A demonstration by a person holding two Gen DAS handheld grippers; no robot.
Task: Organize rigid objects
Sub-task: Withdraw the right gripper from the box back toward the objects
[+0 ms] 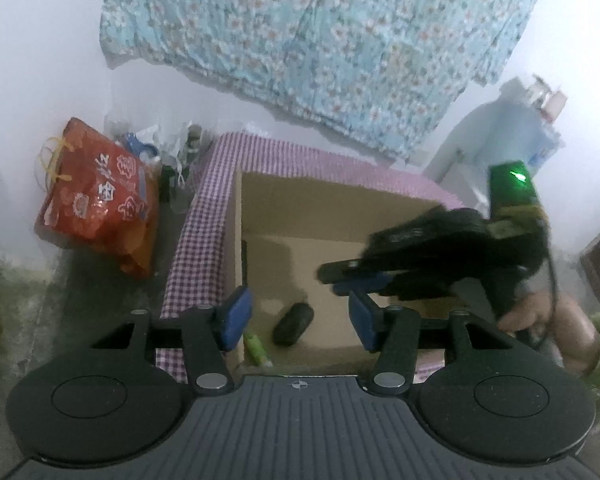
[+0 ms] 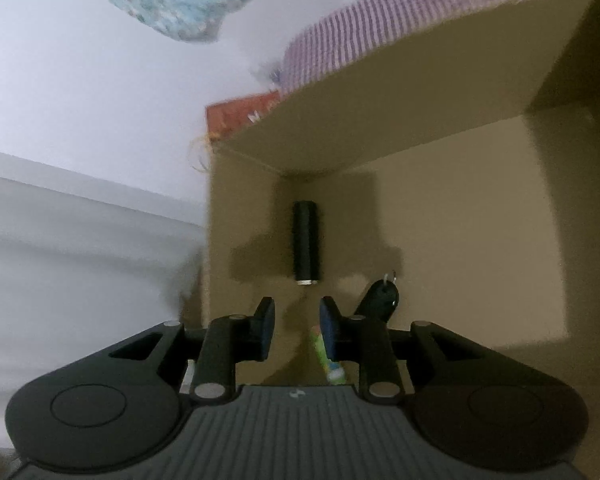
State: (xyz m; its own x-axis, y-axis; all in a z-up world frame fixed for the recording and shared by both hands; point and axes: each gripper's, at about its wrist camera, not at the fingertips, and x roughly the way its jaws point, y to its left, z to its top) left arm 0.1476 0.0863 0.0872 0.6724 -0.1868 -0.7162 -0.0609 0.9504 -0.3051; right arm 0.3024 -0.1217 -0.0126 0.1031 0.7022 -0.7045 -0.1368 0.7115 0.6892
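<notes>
Box: a cardboard box (image 1: 332,208) stood on a checked cloth (image 1: 204,240), its top open.
Objects inside: a black cylinder (image 2: 306,246), a black key fob (image 2: 382,300) and a small green tube (image 2: 326,354) lay on the box floor.
Left hand-held gripper (image 1: 296,318): released, nothing between its blue pads; it hung above the near edge of the box.
Right hand-held gripper (image 2: 296,330): jaws parted a little and empty, reaching down into the box.
Key relation: the cylinder lay just ahead of the right hand-held gripper, its long axis pointing away along the fingers, its metal end nearest.
Nearer hand: the right one, as I judge, since it was already inside the box.
Key fob: just beside the right finger, apart from the cylinder.
Green tube: below the right jaws, partly hidden.
</notes>
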